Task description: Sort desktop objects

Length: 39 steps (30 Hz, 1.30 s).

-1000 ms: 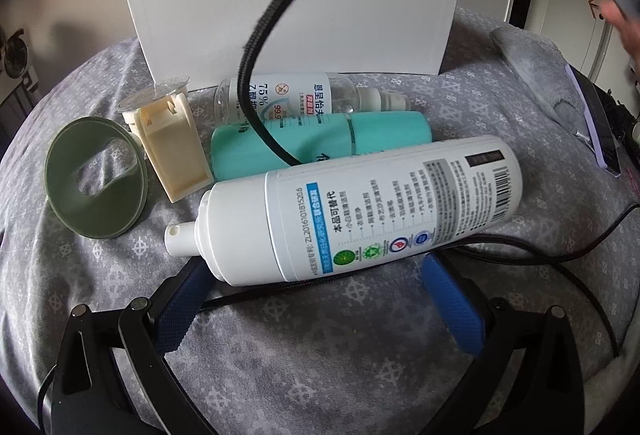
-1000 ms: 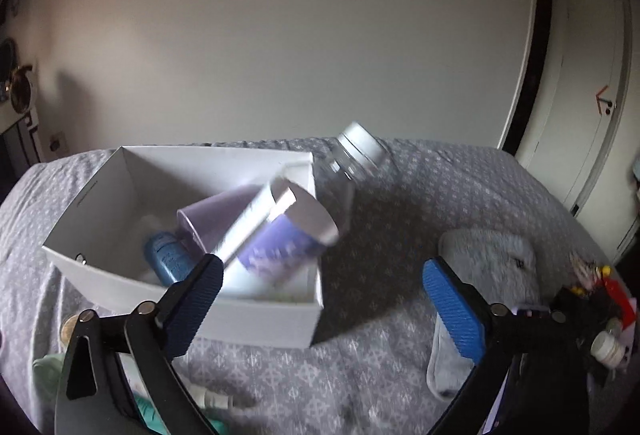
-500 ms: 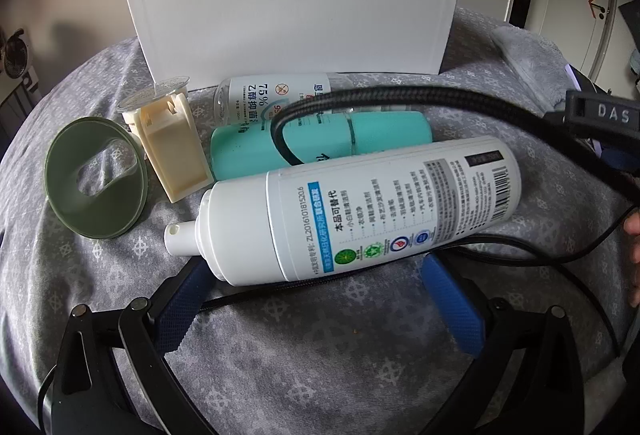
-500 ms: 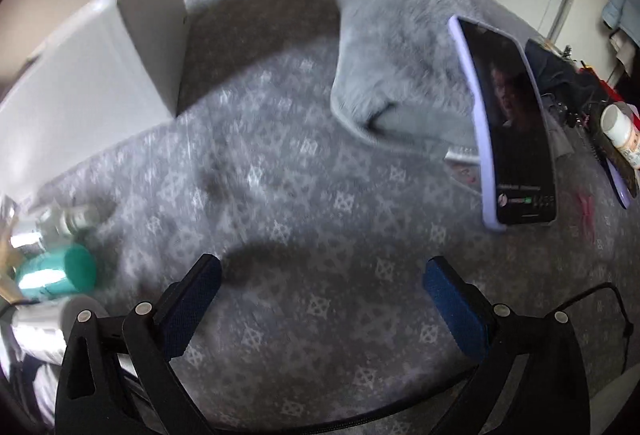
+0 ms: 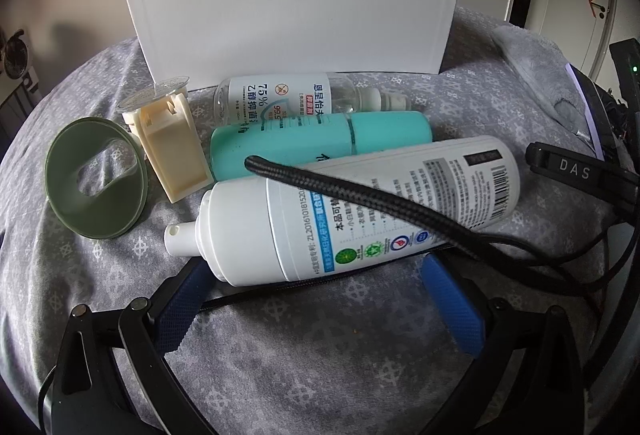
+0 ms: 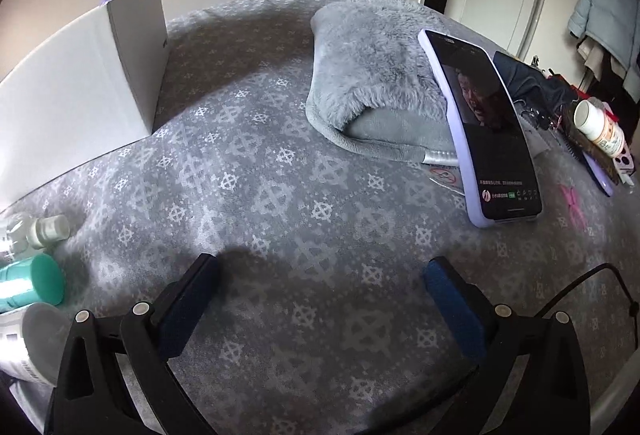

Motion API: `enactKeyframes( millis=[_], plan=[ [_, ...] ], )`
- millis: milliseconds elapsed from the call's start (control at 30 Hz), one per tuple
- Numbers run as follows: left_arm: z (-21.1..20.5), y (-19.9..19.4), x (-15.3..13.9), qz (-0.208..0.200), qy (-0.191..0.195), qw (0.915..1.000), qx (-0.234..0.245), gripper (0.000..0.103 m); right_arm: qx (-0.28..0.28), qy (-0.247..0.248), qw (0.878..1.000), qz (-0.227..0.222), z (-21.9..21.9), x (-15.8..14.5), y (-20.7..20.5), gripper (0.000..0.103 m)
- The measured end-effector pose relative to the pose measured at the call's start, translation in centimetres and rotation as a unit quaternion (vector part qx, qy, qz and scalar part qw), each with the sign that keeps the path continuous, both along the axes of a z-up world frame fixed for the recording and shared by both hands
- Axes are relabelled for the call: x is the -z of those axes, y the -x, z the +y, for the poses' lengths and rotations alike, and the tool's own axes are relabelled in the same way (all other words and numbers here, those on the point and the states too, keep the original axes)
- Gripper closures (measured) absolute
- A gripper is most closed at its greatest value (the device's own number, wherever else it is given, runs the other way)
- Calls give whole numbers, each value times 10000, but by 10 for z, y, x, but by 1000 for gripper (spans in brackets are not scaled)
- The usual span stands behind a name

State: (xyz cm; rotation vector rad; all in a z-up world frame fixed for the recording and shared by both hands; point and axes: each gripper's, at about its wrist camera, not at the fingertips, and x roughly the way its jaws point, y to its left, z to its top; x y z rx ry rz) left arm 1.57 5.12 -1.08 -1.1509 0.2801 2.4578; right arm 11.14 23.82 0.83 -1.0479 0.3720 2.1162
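Teal bottle [image 5: 320,141], olive-green funnel [image 5: 94,179], white box [image 5: 296,15], grey cross-patterned cloth [image 6: 300,195].

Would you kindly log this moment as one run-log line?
left claw: open, empty, by white foam bottle | right claw: open, empty, above cloth | black cable across bottle | white box behind

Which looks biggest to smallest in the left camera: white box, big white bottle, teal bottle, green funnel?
1. white box
2. big white bottle, though it lies nearest the camera, which inflates it
3. teal bottle
4. green funnel; close to the teal bottle in apparent size, so that order is unsure
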Motion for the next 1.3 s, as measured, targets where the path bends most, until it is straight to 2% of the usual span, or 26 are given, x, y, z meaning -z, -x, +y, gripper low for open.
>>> enactKeyframes(
  millis=[667,767,867,933,1000,1067,1167,1233,1300],
  plan=[
    [-5,-3,0,-27,36,10000,3,0,-14,3,10000,19,-1,0,1,0],
    [-2,-1,-3,-380,169,9981,-460,0,-15,3,10000,19,0,1,1,0],
    [2,-6,-8,-923,416,9889,-1086,0,-14,3,10000,19,-1,0,1,0],
    [2,-21,-13,-1184,524,9848,-1154,0,-15,3,10000,19,0,1,1,0],
    [3,-41,-16,-1484,792,9793,-1126,0,-15,4,10000,19,0,1,0,0],
    [2,-63,-20,-1611,974,9752,-1162,0,-15,3,10000,19,0,0,0,0],
    [-2,-101,-35,-1364,766,9798,-1249,0,-16,3,10000,20,0,0,0,0],
    [-8,-121,-49,-1139,392,9831,-1382,0,-15,3,10000,20,-1,0,0,0],
    [-14,-134,-72,-679,-89,9847,-1601,0,-16,2,10000,20,-1,0,0,0]
  ],
)
